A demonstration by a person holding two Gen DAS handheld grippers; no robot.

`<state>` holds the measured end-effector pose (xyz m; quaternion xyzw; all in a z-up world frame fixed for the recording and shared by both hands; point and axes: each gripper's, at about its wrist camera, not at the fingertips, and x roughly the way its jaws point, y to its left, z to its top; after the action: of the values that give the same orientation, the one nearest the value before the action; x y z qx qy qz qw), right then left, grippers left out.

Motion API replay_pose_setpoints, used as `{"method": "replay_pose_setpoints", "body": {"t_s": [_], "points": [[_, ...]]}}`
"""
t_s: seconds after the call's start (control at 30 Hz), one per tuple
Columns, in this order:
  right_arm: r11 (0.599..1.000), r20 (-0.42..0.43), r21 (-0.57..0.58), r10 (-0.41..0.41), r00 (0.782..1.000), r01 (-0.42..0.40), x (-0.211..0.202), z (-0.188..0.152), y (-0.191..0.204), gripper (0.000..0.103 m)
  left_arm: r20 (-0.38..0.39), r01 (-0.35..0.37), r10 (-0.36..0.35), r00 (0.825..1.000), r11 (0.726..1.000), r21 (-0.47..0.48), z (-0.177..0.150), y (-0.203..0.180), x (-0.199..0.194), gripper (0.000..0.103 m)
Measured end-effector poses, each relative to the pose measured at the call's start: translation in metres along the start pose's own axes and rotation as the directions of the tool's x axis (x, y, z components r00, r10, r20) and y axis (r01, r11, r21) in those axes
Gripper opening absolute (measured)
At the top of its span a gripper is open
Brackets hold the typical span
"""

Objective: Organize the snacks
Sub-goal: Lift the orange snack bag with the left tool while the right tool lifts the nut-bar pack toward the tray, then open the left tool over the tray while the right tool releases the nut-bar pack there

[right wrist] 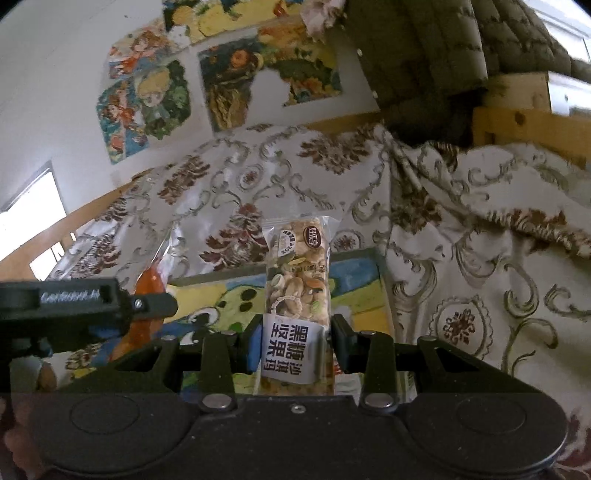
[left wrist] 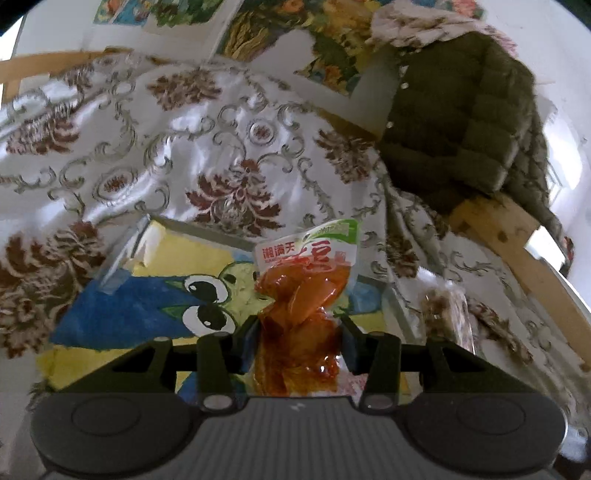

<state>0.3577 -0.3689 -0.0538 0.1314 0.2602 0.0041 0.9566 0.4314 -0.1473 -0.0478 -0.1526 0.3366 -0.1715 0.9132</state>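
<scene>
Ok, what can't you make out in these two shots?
- Left wrist: lower end of red packet, behind gripper body.
- Left wrist: wrapped snack at right, blurred.
- Right wrist: nut bar bottom, behind gripper body.
- Both views: tray near edge, hidden by grippers.

Each view looks forward from just behind its own gripper, whose black body fills the lower third of the frame.

The left wrist view tilts down across a painted tray point(left wrist: 122, 306) lying close below, with the floral cloth point(left wrist: 184, 147) rising behind it and the green quilted jacket point(left wrist: 461, 122) at 2 o'clock.

The right wrist view sits equally near and faces the same way, but pitched higher, taking in the wall posters point(right wrist: 147, 107) at 11 o'clock. The left gripper point(right wrist: 74, 306) enters this view at 9 o'clock.

Both views share the tray point(right wrist: 351, 295), the cloth point(right wrist: 480, 258), the jacket point(right wrist: 424, 48) and the posters point(left wrist: 258, 33).
</scene>
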Motion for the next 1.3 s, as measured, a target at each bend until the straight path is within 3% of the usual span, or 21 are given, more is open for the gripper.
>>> {"method": "replay_pose_setpoints", "body": {"t_s": [0.23,0.53,0.93,0.97,1.1,1.23,1.3], "points": [[0.999,-0.056,0.007,-0.04,0.998,0.04,0.035,-0.009,-0.013,0.04,-0.073,-0.065,0.064,0.995,0.998,-0.009,-0.006,0.006,0.036,0.05],[0.998,-0.119,-0.02,-0.066,0.991,0.064,0.055,-0.021,-0.011,0.04,-0.115,-0.128,0.129,0.985,0.992,0.01,-0.018,0.009,0.046,0.051],[0.995,-0.134,-0.073,-0.078,0.988,0.069,0.068,-0.027,0.005,0.042,-0.169,-0.144,0.143,0.975,0.99,0.006,-0.027,0.007,0.053,0.057],[0.995,-0.133,-0.07,-0.078,0.988,0.069,0.066,-0.026,0.004,0.043,-0.168,-0.14,0.139,0.976,0.99,0.009,-0.027,0.007,0.052,0.057],[0.997,-0.114,-0.038,-0.071,0.991,0.067,0.056,-0.016,0.003,0.063,-0.163,-0.141,0.14,0.977,0.99,0.008,-0.026,0.006,0.047,0.06],[0.996,-0.083,-0.027,-0.082,0.993,0.08,0.042,-0.007,0.001,0.072,-0.112,-0.128,0.125,0.986,0.992,-0.021,-0.021,0.004,0.028,0.082],[0.996,-0.068,-0.009,-0.094,0.993,0.093,0.033,-0.001,-0.001,0.073,-0.068,-0.117,0.115,0.991,0.992,-0.036,-0.018,0.003,0.013,0.085]]}}
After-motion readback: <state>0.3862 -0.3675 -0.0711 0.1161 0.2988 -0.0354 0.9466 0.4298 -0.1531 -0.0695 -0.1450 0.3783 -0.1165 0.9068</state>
